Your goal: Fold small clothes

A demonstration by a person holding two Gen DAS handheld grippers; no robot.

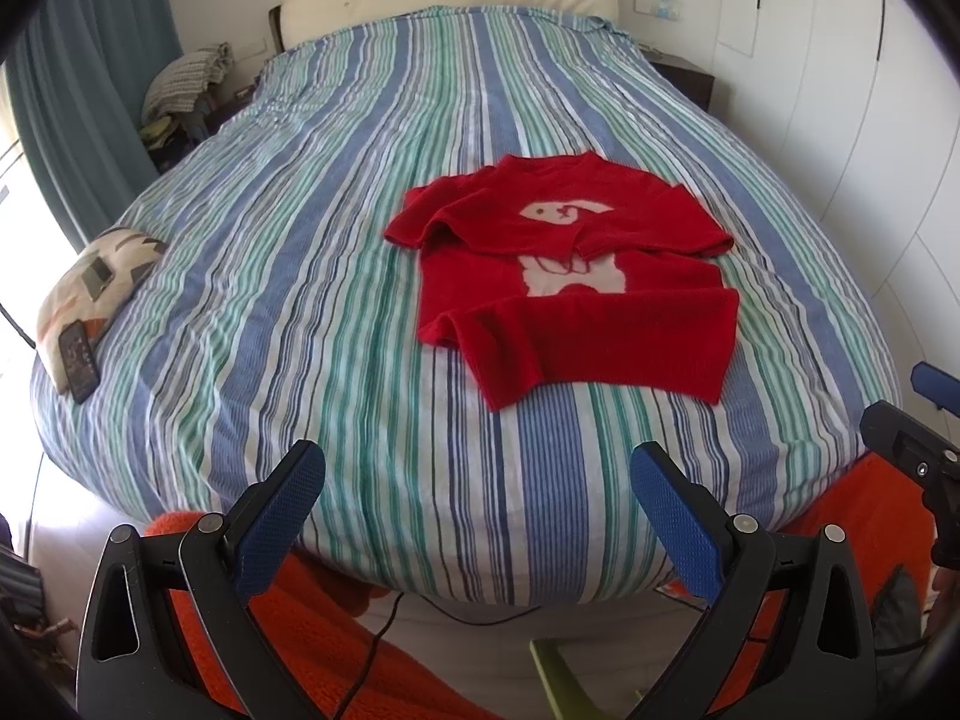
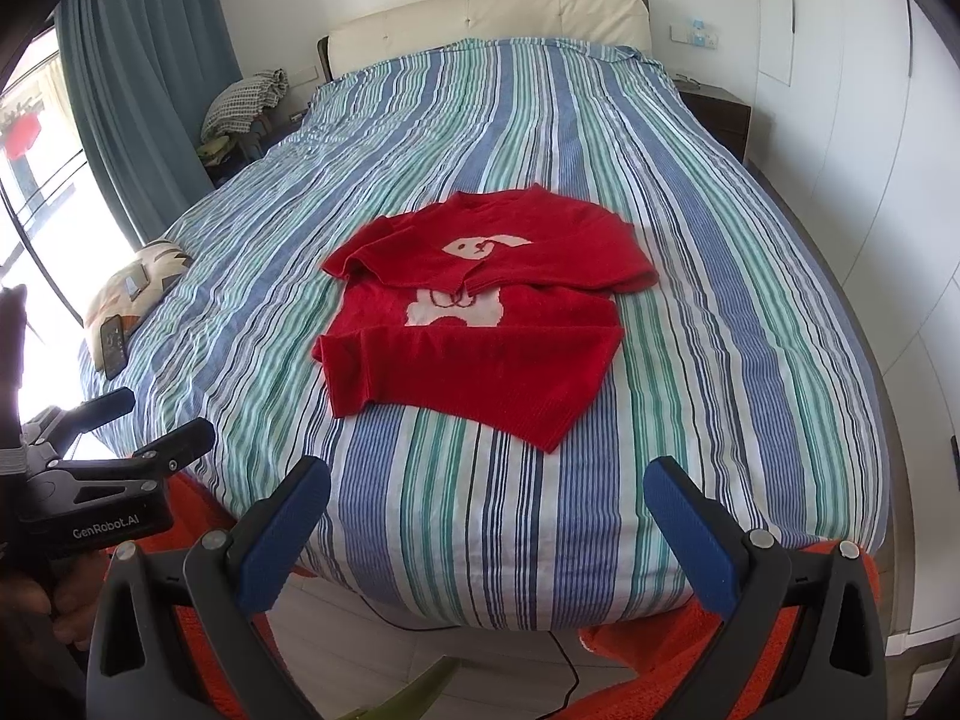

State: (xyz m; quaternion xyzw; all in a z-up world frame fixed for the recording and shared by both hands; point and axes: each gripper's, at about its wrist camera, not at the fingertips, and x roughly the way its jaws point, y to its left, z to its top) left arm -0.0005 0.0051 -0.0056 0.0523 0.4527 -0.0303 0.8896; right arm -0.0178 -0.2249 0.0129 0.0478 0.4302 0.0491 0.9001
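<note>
Red knit sweater (image 1: pixel 570 276) mid-bed (image 1: pixel 360 240): soft, light, floppy; pinch hem corners; left gripper (image 1: pixel 477 516) and right gripper (image 2: pixel 489 525) jaws released, empty.

Striped bed (image 1: pixel 360 240), pillow (image 1: pixel 90 282), remote (image 1: pixel 78 360)

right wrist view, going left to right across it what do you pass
curtain → left gripper → pillow → red sweater → nightstand → wardrobe
</note>
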